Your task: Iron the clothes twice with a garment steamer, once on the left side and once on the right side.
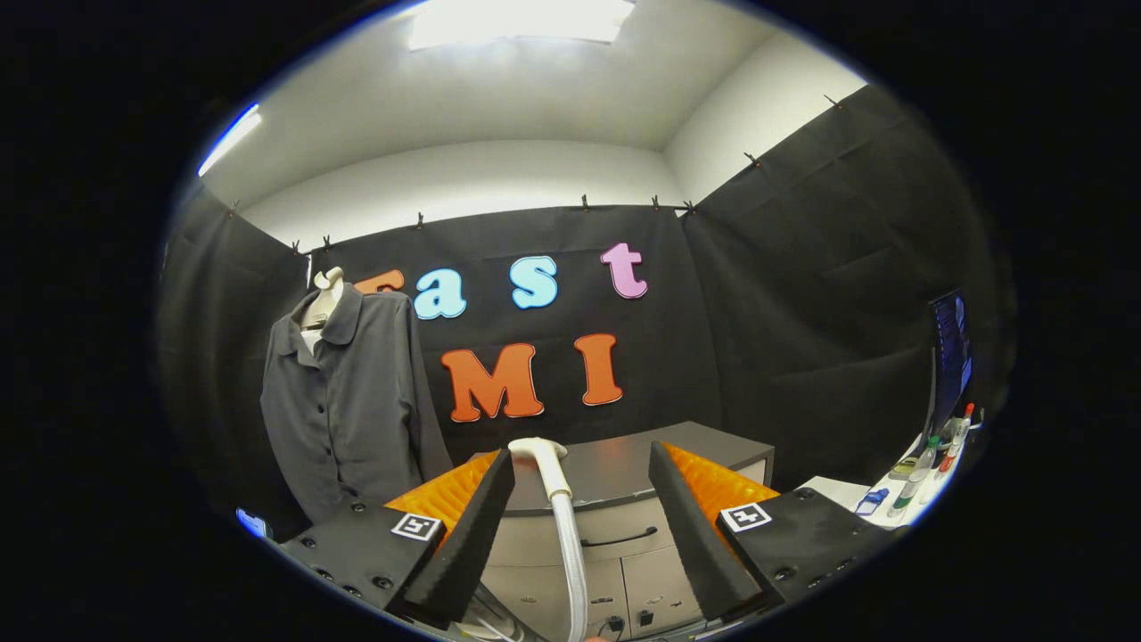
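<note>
While the gripper (579,464) gapes wide, steamer head (545,456) stands upright between fingers, shirt (352,406) beyond left.

Camera rides the tool (579,468), facing the booth's back wall (677,357) from afar.

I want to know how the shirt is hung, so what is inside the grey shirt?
A pale mannequin neck sticks out of the grey shirt collar; the body below is covered by the fabric. The open gripper frames the steamer head, without touching it.
</note>
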Motion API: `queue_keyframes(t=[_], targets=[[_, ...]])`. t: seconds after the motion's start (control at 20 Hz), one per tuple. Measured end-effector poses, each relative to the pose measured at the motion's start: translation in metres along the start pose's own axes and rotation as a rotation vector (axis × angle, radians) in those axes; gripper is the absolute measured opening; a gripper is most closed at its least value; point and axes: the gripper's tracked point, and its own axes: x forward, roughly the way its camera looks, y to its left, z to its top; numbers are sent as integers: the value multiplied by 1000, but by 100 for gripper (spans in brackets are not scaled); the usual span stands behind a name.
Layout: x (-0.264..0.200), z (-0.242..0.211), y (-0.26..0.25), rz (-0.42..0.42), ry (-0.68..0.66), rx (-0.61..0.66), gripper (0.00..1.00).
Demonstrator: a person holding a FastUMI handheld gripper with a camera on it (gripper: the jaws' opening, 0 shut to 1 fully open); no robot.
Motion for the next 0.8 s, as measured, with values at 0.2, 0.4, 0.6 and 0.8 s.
queue_keyframes(t=[0.2, 0.4, 0.6, 0.8], targets=[[4, -4, 14, 2, 12, 12, 98], [21, -2, 24, 24, 41, 13, 98], [53, 5, 35, 75, 65, 40, 98], [110, 7, 32, 114, 93, 0, 98]])
